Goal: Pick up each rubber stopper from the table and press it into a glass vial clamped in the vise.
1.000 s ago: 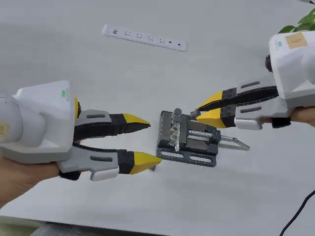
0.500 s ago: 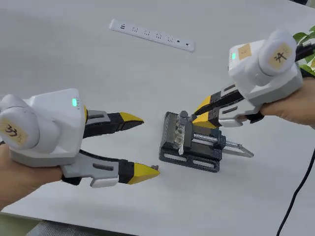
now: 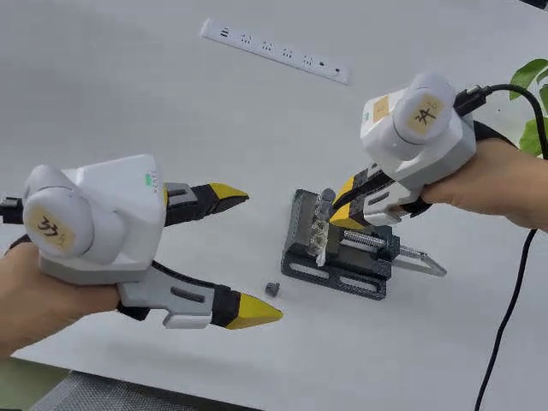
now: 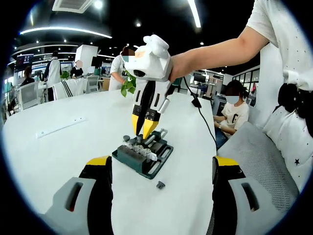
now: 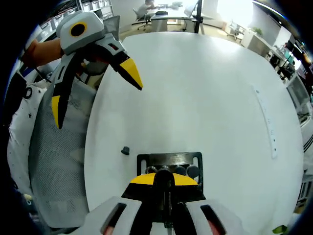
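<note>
Your right gripper (image 3: 339,205) is clenched on a dark rubber stopper (image 5: 164,177) over the clear glass vials (image 3: 319,233) in the black metal vise (image 3: 336,267). One vial looks capped. One small grey loose stopper (image 3: 272,288) lies on the matte white table (image 3: 171,111). Your left gripper (image 3: 261,255) hangs wide open and empty.

Left tongs (image 3: 261,255) spread wide, level; right tongs (image 3: 336,208) angled down, apparently pinching a stopper (image 5: 164,176).

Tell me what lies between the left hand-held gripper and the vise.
A loose rubber stopper on the tabletop, ahead of the left hand-held gripper, short of the vise; left gripper view shows it.
</note>
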Demonstrator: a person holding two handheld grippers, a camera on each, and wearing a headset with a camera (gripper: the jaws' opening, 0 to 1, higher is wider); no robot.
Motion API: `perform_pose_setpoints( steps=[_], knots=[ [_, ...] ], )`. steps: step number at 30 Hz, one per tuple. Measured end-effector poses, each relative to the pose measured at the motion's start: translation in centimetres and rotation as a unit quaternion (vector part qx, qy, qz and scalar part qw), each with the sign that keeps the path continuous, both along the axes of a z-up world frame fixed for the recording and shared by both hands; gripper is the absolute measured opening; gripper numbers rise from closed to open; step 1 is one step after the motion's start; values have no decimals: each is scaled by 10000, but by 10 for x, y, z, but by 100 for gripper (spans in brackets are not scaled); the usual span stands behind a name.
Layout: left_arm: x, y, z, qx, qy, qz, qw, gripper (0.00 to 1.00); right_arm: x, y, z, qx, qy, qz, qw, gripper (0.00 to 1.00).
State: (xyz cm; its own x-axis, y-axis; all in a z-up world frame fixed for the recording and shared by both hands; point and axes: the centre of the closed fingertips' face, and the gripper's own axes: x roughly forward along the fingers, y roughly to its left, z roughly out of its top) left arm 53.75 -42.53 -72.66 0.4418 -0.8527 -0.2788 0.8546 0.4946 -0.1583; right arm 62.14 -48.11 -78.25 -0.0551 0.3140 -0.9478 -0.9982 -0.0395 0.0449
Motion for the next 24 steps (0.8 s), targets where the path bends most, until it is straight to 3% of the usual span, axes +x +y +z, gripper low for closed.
perform_pose_setpoints(
  steps=[13,24],
  knots=[
    [0,-2,-1,-76,8,35,10000,90,0,-5,-15,-345,22,95,9994,5],
    [-2,-5,-1,-127,13,-3,9999,88,0,-4,-15,-387,63,99,9992,5]
  ],
)
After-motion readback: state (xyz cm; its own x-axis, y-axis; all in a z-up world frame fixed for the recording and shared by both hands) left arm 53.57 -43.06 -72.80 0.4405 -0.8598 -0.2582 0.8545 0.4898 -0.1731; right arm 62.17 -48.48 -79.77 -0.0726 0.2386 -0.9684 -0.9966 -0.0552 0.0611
